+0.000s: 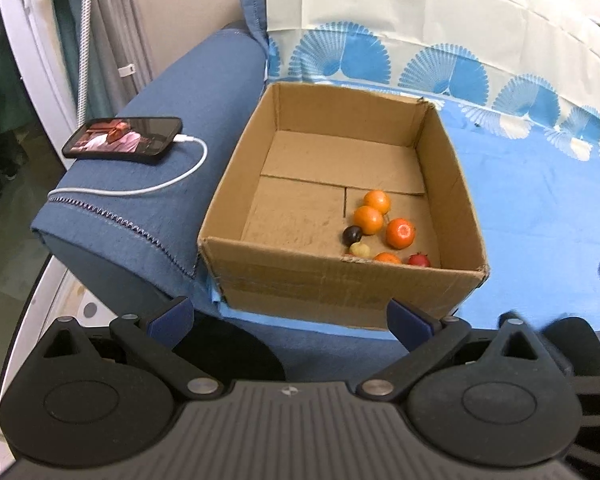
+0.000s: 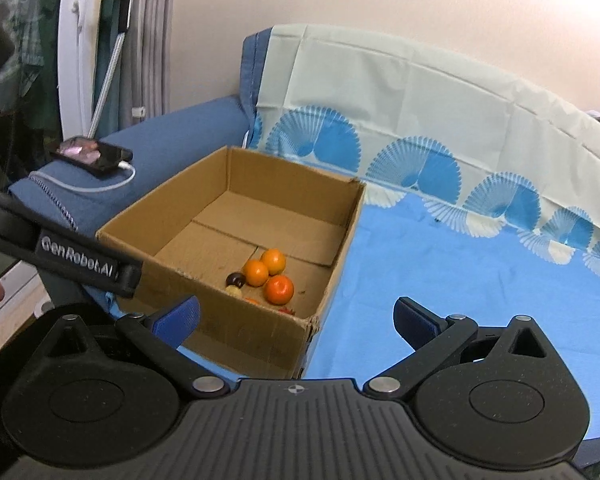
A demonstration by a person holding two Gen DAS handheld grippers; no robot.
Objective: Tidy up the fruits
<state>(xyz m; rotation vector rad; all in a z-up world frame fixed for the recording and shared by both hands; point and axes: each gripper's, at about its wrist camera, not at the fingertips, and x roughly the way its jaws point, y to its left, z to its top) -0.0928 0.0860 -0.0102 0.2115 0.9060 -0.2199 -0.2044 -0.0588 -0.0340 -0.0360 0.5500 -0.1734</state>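
An open cardboard box sits on a blue sheet. In its near right corner lie several small fruits: three oranges, one of them deeper in colour, a dark plum, a pale yellow fruit and a red one, partly hidden by the box's front wall. My left gripper hangs open in front of the box with nothing between its blue pads. My right gripper is open too, over the box's near right corner, holding nothing.
A phone on a white cable lies on the blue sofa arm left of the box. A patterned cloth covers the sofa back. The left gripper's arm crosses the right wrist view at left.
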